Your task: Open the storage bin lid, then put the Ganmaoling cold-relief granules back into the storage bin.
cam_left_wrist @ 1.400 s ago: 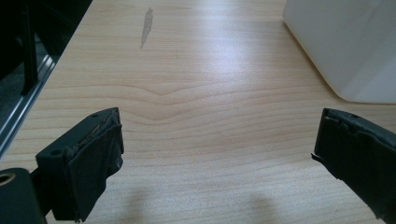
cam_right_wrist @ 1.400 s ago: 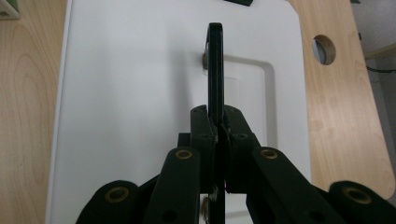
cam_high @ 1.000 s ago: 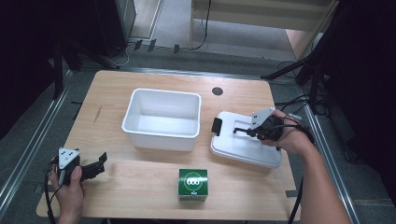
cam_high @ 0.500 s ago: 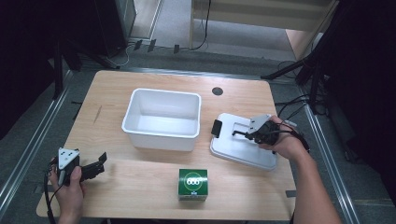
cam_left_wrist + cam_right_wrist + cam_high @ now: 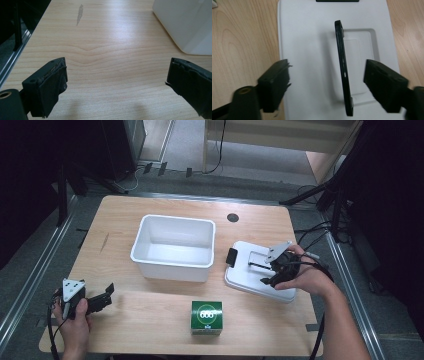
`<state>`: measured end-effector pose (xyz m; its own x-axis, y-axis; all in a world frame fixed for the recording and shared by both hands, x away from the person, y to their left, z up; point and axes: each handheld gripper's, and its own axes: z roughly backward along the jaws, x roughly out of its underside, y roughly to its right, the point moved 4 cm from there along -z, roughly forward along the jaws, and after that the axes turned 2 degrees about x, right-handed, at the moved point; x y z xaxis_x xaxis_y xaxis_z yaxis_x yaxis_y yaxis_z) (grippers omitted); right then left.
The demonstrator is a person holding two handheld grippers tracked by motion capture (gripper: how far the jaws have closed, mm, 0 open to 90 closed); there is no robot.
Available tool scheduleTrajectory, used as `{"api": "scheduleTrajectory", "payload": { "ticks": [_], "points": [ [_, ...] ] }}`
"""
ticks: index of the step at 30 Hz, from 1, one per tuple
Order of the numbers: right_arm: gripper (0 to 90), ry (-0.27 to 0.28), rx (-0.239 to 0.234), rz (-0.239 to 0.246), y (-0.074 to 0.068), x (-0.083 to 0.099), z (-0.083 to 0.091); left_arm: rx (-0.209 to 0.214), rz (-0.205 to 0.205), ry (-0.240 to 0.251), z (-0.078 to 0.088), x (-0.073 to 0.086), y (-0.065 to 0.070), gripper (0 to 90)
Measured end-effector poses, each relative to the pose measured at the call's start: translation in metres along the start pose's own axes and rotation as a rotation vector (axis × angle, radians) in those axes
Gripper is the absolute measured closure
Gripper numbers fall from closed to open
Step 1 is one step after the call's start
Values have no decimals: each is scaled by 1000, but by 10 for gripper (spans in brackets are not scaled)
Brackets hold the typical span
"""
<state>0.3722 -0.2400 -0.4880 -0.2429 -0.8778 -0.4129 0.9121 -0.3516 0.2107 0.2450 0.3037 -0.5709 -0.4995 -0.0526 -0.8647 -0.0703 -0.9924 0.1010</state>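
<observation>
A white lid (image 5: 247, 280) lies flat on the table's right side, with a thin black handle (image 5: 342, 70) standing upright on its top. My right gripper (image 5: 260, 272) hovers low over the lid and is open. In the right gripper view the handle stands between the two jaws of the right gripper (image 5: 327, 85), nearer one of them, and touches neither. An open white bin (image 5: 172, 247) sits mid-table. A green box (image 5: 206, 317) stands near the front edge. My left gripper (image 5: 106, 296) is open at the front left, and bare wood lies under the left gripper (image 5: 116, 82) in its own view.
A black latch (image 5: 231, 257) sits on the lid's edge facing the bin. The bin's corner (image 5: 185, 25) is ahead of the left gripper. A dark round hole (image 5: 232, 217) marks the table's back. Metal rails (image 5: 35, 275) run along both sides.
My right gripper has come a little nearer the front edge and lower over the lid's handle. The left gripper has stayed where it was.
</observation>
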Motion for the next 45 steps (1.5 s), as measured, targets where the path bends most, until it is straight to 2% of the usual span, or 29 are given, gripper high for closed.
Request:
{"api": "scheduleTrajectory", "payload": {
  "ticks": [2,4,6,10,13,20,25,34,42,44,45],
  "points": [
    [63,-24,18,-24,-4,-1,4,1,2,0,0,0,0,33],
    [0,-41,0,-46,-8,-2,8,1,6,-4,0,0,-1,33],
    [0,-30,-20,-51,-13,-4,11,3,4,-5,0,0,-1,33],
    [0,-16,-5,-66,-22,-12,15,2,0,-7,0,0,-1,33],
    [0,-19,-9,-54,-31,-18,17,4,2,-4,0,0,-1,33],
    [0,16,-17,-41,-49,-32,19,5,-1,-8,0,0,-1,33],
    [0,16,-25,-15,-63,-37,15,6,-1,-3,0,0,0,33],
    [0,26,-62,43,-97,-59,9,2,-8,-5,-1,0,1,34],
    [0,34,-102,105,-123,-79,12,7,-4,-8,-1,0,1,35],
    [0,35,-113,136,-133,-85,10,6,-7,-8,-1,0,1,34],
    [0,35,-113,136,-133,-85,10,5,-8,-9,-1,0,1,34]
  ]
}}
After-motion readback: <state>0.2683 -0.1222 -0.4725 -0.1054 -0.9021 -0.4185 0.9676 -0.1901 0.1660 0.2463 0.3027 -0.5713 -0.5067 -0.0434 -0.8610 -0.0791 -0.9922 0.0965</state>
